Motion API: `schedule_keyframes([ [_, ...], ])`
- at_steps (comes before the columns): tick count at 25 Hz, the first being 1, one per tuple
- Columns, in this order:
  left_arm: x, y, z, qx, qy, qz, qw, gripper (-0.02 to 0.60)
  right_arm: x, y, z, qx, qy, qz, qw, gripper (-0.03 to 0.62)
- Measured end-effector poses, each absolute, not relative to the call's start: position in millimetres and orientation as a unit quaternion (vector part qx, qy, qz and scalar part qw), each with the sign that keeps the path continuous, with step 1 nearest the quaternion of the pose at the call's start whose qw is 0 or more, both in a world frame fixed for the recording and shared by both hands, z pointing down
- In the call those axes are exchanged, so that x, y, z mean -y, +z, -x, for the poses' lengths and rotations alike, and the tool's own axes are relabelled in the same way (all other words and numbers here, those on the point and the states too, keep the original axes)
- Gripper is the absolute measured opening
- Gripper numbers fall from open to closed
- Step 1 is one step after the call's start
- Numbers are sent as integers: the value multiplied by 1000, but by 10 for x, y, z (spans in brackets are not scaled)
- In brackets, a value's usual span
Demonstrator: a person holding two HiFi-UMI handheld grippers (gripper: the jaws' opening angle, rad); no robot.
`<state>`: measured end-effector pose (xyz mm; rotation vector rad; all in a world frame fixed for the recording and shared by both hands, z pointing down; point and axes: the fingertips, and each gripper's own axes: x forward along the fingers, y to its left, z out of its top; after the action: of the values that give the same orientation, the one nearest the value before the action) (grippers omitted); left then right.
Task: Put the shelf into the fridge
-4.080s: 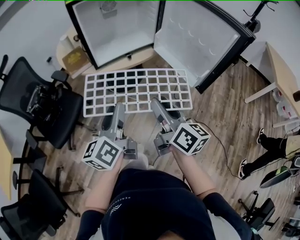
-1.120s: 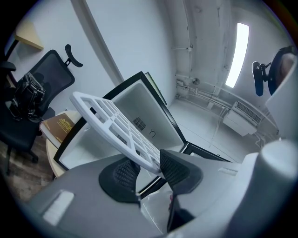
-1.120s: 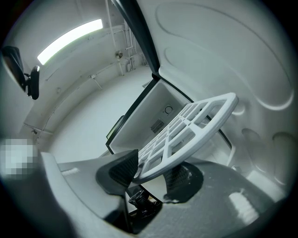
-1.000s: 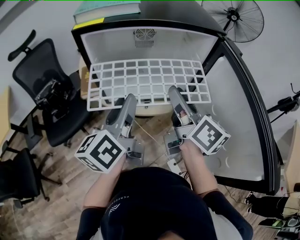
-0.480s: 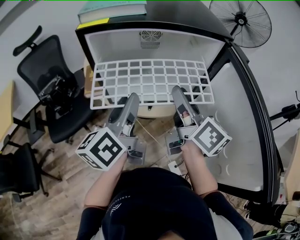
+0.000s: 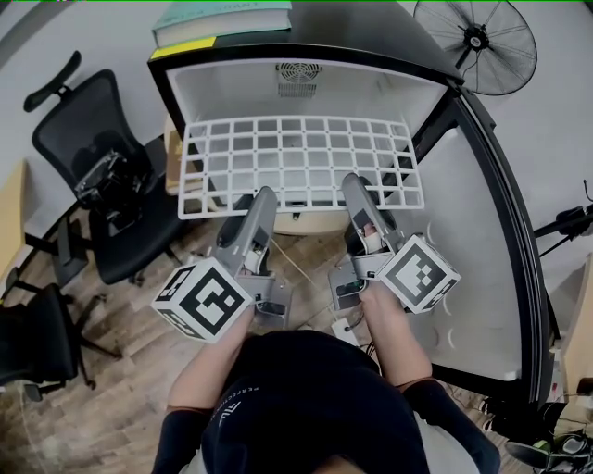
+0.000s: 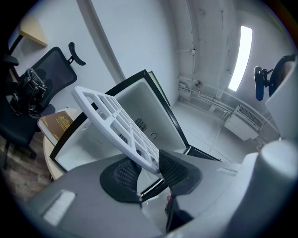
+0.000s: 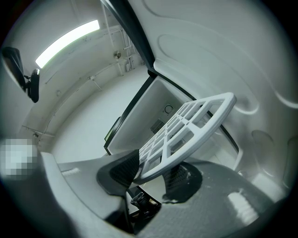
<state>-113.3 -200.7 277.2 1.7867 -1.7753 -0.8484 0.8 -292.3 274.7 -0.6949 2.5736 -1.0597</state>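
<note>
The white grid shelf [image 6: 301,162] hangs level in front of the open fridge [image 6: 296,88], its far edge at the mouth of the white compartment. My left gripper [image 6: 262,196] is shut on the shelf's near edge left of the middle. My right gripper [image 6: 355,183] is shut on the same edge further right. Both pairs of jaws have just been closing, with the shelf's rim between them. In the left gripper view the shelf [image 7: 116,123] runs away from the left gripper [image 7: 146,165]. In the right gripper view the shelf [image 8: 186,125] rises from the right gripper [image 8: 156,174].
The fridge door [image 6: 473,231] stands open at the right. Books [image 6: 222,18] lie on the fridge's top. A black office chair [image 6: 102,176] stands to the left, another [image 6: 37,343] nearer. A fan [image 6: 477,42] is at the back right. A brown book [image 7: 58,123] lies beside the fridge.
Since four seconds ago the shelf has been carried up to the fridge's opening. Over the last second the shelf and both grippers have hardly moved.
</note>
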Motion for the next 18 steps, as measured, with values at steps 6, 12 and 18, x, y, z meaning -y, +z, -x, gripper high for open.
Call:
schedule_keyframes([
  [6, 1998, 2842, 1131, 649, -313, -645, 253, 121, 2926, 2744, -7, -893, -361, 236, 130, 133],
  [12, 2013, 2868, 1118, 643, -321, -645, 262, 115, 2934, 2760, -21, -889, -373, 232, 131, 129],
  [18, 2023, 2934, 1116, 635, -328, -640, 283, 112, 2944, 2766, -21, -887, -378, 230, 132, 121],
])
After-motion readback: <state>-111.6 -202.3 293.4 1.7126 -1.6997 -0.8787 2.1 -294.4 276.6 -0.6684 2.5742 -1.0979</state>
